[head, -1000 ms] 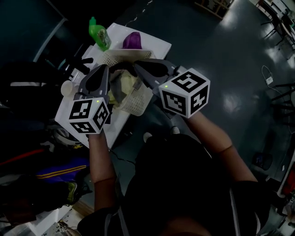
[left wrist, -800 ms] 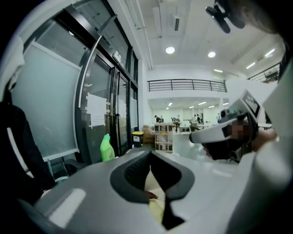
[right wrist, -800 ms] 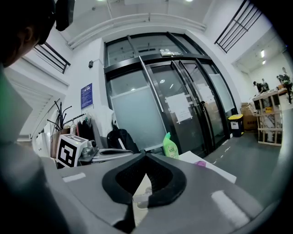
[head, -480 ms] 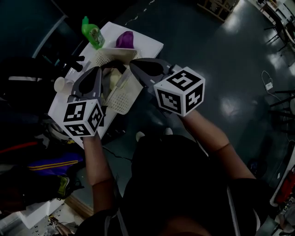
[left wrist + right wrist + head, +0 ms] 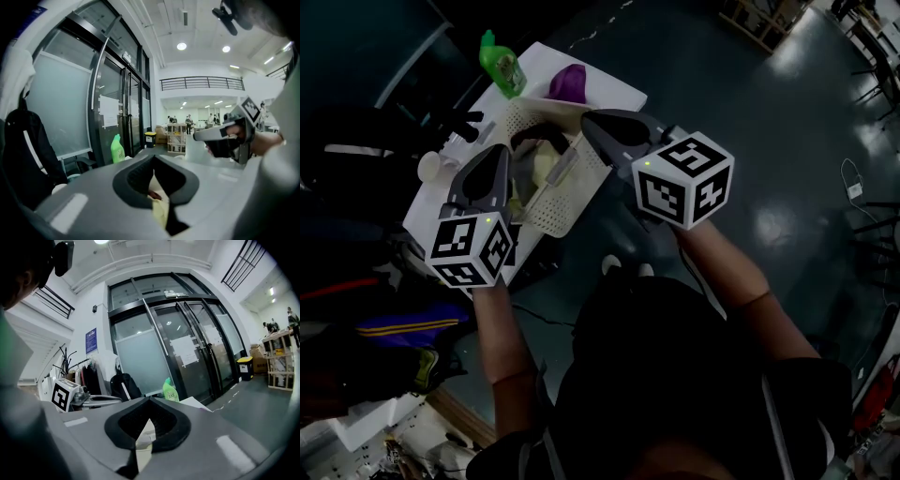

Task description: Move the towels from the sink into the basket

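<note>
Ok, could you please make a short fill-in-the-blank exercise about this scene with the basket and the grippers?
1. The bottle on the table is ____.
2. The towel in the basket is ____.
3. The jaws of the left gripper are ____ on the towel.
4. The lump beside the bottle is ____.
Missing words: green; yellow; shut; purple.

White perforated plastic basket (image 5: 551, 211) fills the white counter's (image 5: 614, 89) middle, green plastic bottle (image 5: 503, 64) and purple rounded object (image 5: 568, 82) crowd its far end, open grey floor (image 5: 750, 122) lies rightward
</note>
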The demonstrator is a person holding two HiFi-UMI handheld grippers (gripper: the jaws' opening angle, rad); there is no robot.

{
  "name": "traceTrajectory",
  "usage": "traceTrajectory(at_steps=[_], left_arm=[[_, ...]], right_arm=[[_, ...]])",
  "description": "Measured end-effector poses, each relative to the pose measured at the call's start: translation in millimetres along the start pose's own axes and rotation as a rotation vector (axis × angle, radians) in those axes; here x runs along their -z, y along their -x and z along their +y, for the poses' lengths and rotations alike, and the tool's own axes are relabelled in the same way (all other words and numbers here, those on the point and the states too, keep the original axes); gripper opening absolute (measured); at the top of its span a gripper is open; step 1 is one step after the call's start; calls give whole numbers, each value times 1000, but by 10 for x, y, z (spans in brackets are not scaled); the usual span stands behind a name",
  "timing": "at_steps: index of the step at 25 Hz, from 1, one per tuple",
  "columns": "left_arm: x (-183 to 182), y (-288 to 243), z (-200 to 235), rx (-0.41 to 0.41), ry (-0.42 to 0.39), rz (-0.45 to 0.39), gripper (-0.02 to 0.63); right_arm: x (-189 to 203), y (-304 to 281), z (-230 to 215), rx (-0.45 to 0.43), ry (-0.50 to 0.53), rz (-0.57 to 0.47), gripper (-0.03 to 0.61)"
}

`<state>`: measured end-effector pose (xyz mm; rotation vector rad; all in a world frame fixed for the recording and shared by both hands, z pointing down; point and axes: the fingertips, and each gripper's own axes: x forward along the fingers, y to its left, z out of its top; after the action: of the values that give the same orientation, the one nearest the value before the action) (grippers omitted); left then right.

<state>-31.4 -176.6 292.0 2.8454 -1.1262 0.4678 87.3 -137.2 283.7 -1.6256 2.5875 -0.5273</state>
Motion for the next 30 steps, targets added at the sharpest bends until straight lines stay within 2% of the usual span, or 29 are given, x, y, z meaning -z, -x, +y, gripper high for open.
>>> traceTrajectory(at_steps=[9,17,22,30], left_arm=[[92,-136,319,44,21,7,9],[89,-96,636,-7,23,11,9],[40,-160,769,-65,30,27,9],[-55,-485,726,-173,67,59,9]], right_arm=[[-140,-308,-149,61,27,1,-2],[-301,-457,-448,63,80,23,-2],[-332,-684,-726,17,74,32,-2],[-348,-956,-1281,-105,98,122,-2]])
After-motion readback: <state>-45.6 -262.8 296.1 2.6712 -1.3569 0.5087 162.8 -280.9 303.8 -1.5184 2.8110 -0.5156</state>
